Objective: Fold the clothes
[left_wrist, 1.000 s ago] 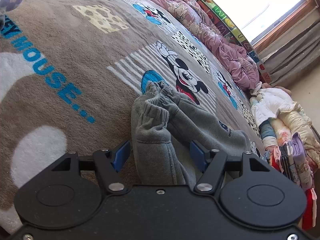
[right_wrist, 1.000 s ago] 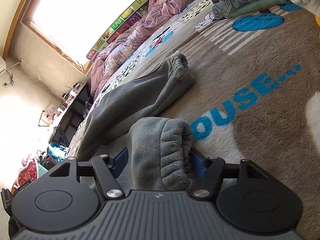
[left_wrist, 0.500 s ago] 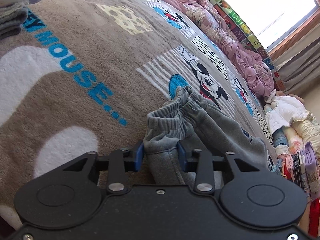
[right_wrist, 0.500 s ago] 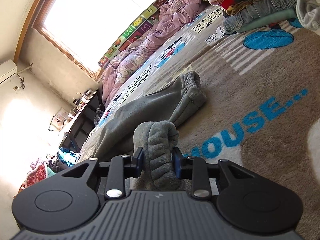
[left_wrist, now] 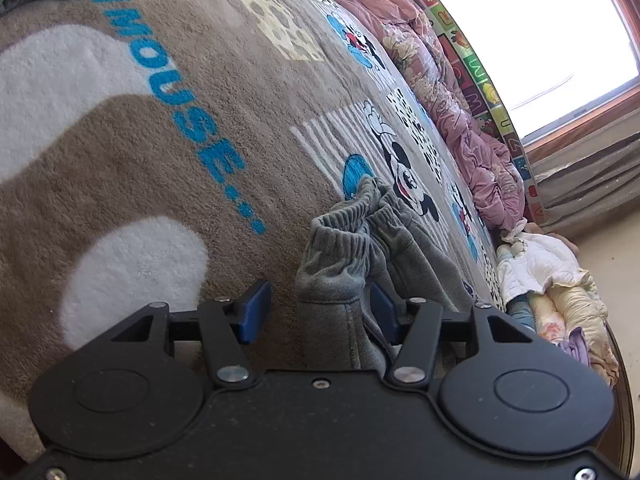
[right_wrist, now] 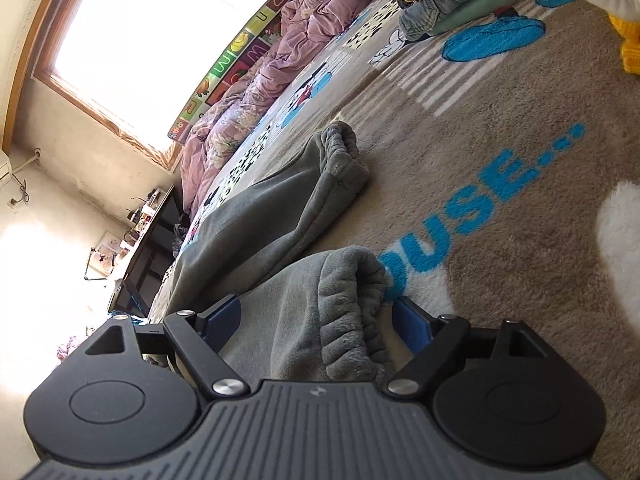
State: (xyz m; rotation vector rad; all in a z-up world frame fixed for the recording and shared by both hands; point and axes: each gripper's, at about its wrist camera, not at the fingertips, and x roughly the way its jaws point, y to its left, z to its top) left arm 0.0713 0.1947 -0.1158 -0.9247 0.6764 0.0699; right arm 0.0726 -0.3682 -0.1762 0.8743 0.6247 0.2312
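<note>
Grey fleece sweatpants lie on a brown Mickey Mouse blanket (left_wrist: 120, 184). In the left wrist view one ribbed cuff (left_wrist: 340, 256) bunches up between the blue pads of my left gripper (left_wrist: 318, 314), which is open around it. In the right wrist view the other leg's cuff (right_wrist: 352, 304) lies between the pads of my right gripper (right_wrist: 318, 316), also open. The far leg (right_wrist: 280, 204) stretches flat beyond it.
A pink duvet (left_wrist: 460, 112) runs along the window side. Folded clothes are stacked at the bed's edge (left_wrist: 560, 280) and in a pile (right_wrist: 460, 4) at the back of the right wrist view. A dark desk (right_wrist: 152, 248) stands by the wall.
Half a second ago both grippers were shut on the cuffs. Both have now opened and the cuffs lie loose between the pads.
</note>
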